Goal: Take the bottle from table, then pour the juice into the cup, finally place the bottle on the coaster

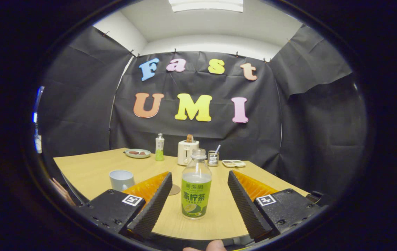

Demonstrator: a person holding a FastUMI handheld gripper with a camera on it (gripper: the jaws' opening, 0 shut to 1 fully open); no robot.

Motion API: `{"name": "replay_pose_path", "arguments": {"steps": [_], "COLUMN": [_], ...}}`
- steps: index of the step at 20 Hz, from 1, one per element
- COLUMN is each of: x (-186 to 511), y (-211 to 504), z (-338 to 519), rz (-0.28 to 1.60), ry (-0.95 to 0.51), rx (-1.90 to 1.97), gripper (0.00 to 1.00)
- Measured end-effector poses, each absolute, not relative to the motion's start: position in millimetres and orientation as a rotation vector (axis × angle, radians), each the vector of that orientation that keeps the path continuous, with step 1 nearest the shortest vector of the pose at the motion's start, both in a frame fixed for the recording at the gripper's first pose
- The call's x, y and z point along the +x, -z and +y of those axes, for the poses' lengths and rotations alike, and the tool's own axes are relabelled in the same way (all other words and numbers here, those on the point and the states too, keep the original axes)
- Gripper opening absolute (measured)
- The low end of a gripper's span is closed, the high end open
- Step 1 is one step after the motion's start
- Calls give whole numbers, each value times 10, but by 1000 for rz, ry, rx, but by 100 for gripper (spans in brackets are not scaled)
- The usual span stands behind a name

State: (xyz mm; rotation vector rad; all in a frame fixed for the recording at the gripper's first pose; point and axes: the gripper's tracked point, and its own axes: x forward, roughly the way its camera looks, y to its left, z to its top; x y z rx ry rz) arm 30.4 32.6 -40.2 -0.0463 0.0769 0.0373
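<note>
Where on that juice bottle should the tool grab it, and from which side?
Probably around the labelled middle of the bottle, coming straight in from the near side. The bottle stands upright between the open fingers of the tool, neither touching it, and its round, straight-sided body suits a squeeze from both sides, keeping the narrow neck free for pouring.

Upright capless bottle (196,188) between fingers (153,204)

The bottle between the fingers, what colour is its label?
Green label on the bottle, clearest in the gripper view.
</note>
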Motion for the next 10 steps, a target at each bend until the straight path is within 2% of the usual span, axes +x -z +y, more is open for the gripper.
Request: {"name": "replay_pose_path", "arguments": {"steps": [10], "x": [678], "y": [921], "z": [423], "rz": [180], "ry": [-36], "rx": [-22], "gripper": [100]}}
